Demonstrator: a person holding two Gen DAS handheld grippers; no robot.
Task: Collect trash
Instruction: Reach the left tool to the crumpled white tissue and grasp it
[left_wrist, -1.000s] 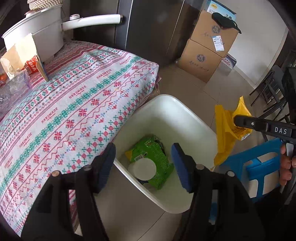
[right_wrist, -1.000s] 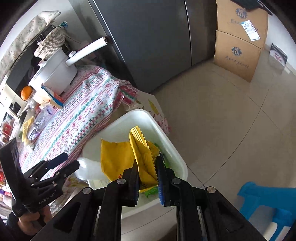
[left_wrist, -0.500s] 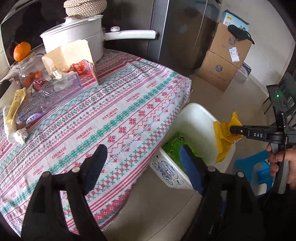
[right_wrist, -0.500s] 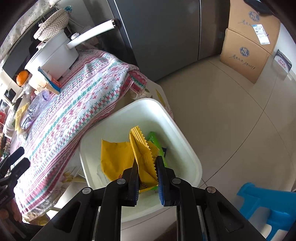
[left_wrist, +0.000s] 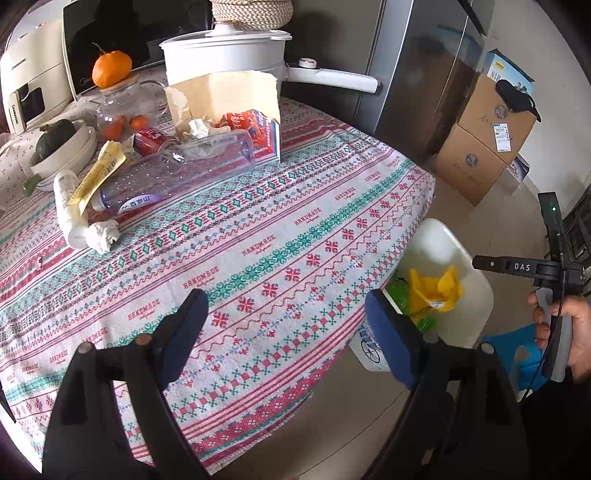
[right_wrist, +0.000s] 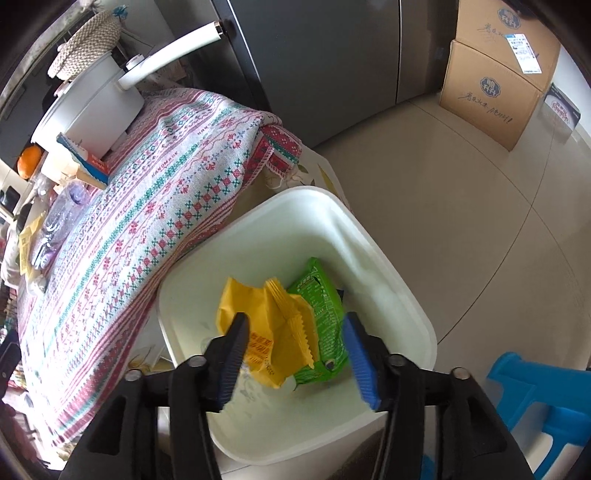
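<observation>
A white bin (right_wrist: 388, 288) stands on the floor beside the table. A yellow wrapper (right_wrist: 273, 332) and a green packet (right_wrist: 321, 314) lie in it; both show in the left wrist view, the wrapper (left_wrist: 436, 288) above the packet (left_wrist: 400, 295). My right gripper (right_wrist: 295, 354) is open and empty just above the bin. My left gripper (left_wrist: 284, 332) is open and empty over the patterned tablecloth (left_wrist: 258, 236). Trash lies at the table's far left: a clear plastic bottle (left_wrist: 177, 170), a red can (left_wrist: 151, 138), a yellow wrapper strip (left_wrist: 98, 173), a white tube (left_wrist: 68, 210), crumpled tissue (left_wrist: 103, 234) and a torn paper bag (left_wrist: 225, 96).
A white pot (left_wrist: 225, 51) with a long handle, a glass jar with an orange (left_wrist: 110, 68) on top and a bowl (left_wrist: 61, 147) stand at the back. Cardboard boxes (right_wrist: 495, 70) sit by the wall. A blue stool (right_wrist: 532, 402) stands right of the bin.
My right gripper opened and let go of the yellow wrapper, which dropped into the bin. My left gripper swung away from the bin, up and left over the table.
</observation>
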